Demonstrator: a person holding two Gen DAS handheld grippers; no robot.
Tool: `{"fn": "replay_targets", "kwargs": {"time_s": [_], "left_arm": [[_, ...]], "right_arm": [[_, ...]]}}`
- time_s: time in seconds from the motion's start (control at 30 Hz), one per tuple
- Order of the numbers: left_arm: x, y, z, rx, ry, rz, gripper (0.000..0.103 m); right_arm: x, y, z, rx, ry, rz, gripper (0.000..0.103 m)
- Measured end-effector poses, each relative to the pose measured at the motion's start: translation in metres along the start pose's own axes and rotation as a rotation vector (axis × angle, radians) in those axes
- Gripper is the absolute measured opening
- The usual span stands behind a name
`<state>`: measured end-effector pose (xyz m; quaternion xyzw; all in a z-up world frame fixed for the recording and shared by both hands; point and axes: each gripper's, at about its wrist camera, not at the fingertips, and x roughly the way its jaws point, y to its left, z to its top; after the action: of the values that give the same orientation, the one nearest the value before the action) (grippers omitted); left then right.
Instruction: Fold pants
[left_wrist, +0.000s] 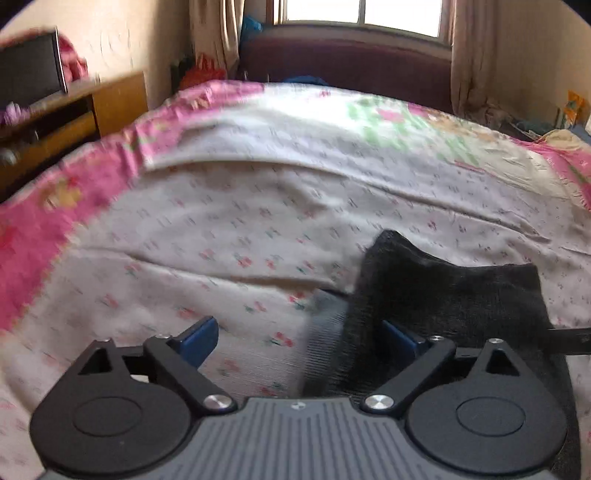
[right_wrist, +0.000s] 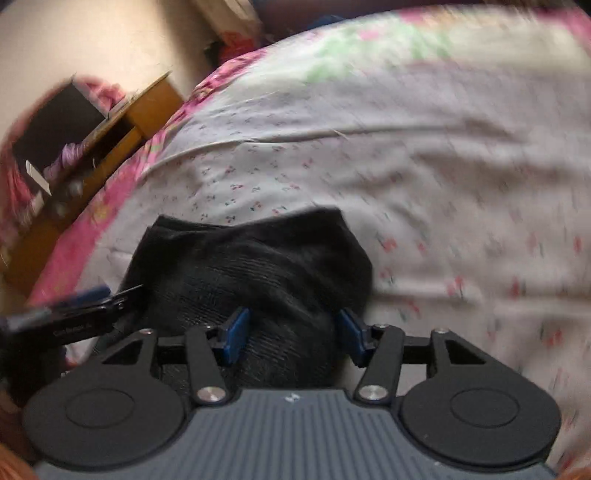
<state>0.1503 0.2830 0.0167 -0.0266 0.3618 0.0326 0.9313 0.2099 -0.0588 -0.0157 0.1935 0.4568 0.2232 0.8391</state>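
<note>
Both jaws spread wide — black pants (right_wrist: 255, 258) bunched between, on floral bedsheet (left_wrist: 221, 206); wooden desk (left_wrist: 110, 99) beside.

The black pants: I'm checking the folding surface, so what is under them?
The black pants lie on a floral bedsheet. Whatever is directly beneath the cloth is covered.

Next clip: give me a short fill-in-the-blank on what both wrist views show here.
1. The knitted pants are ____ in colour.
2. They lie on a floral bedsheet with a ____ border.
3. The right gripper has its blue pads spread ____ around bunched fabric.
4. The left gripper is ____.

Missing: black; pink; apart; open
</note>
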Motion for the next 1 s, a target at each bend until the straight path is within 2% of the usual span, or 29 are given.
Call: {"fn": "replay_targets", "kwargs": {"time_s": [0.07, 0.1, 0.17, 0.27, 0.33, 0.47, 0.53, 0.63, 0.67, 0.7, 0.73, 0.77, 0.8, 0.87, 0.93, 1.0], "left_arm": [[-0.011, 0.002, -0.001, 0.023, -0.004, -0.049, 0.103], [-0.014, 0.002, -0.003, 0.025, 0.005, -0.105, 0.103], [-0.011, -0.002, -0.006, 0.040, 0.029, -0.151, 0.103], [0.015, -0.011, -0.018, 0.126, 0.093, -0.126, 0.103], [0.027, -0.005, -0.016, 0.095, 0.104, -0.152, 0.103], [0.051, 0.004, 0.001, 0.044, 0.140, -0.260, 0.103], [0.061, 0.003, 0.000, 0.016, 0.172, -0.286, 0.103], [0.055, 0.005, -0.012, -0.078, 0.186, -0.297, 0.103], [0.051, 0.005, -0.016, -0.107, 0.190, -0.304, 0.103], [0.045, 0.003, -0.018, -0.144, 0.187, -0.304, 0.100], [0.038, -0.004, -0.019, -0.136, 0.173, -0.283, 0.098], [0.031, -0.011, -0.018, -0.104, 0.157, -0.259, 0.096], [0.022, -0.021, -0.016, -0.071, 0.140, -0.245, 0.092], [0.009, -0.030, -0.011, -0.068, 0.130, -0.276, 0.081], [-0.005, -0.040, -0.006, -0.059, 0.134, -0.298, 0.064], [-0.017, -0.050, -0.004, -0.061, 0.145, -0.345, 0.058]], "right_arm": [[-0.011, -0.014, -0.007, 0.056, 0.009, 0.056, 0.056], [-0.011, -0.018, -0.010, 0.065, 0.024, 0.087, 0.056], [-0.001, -0.020, -0.017, 0.075, 0.075, 0.138, 0.057], [0.020, -0.022, -0.027, 0.112, 0.117, 0.205, 0.063], [0.029, -0.021, -0.028, 0.109, 0.112, 0.230, 0.065], [0.045, -0.022, -0.022, 0.128, 0.100, 0.275, 0.072], [0.054, -0.016, -0.020, 0.131, 0.080, 0.276, 0.075], [0.066, -0.003, -0.016, 0.099, 0.078, 0.257, 0.076], [0.064, -0.001, -0.016, 0.084, 0.084, 0.254, 0.074], [0.060, 0.000, -0.015, 0.068, 0.091, 0.249, 0.063], [0.053, -0.004, -0.016, 0.084, 0.098, 0.252, 0.051], [0.045, -0.010, -0.015, 0.126, 0.099, 0.289, 0.045], [0.035, -0.017, -0.014, 0.167, 0.092, 0.334, 0.034], [0.019, -0.022, -0.015, 0.187, 0.086, 0.379, 0.030], [0.000, -0.022, -0.016, 0.168, 0.072, 0.376, 0.030], [-0.021, -0.030, -0.016, 0.165, 0.069, 0.377, 0.030]]}}
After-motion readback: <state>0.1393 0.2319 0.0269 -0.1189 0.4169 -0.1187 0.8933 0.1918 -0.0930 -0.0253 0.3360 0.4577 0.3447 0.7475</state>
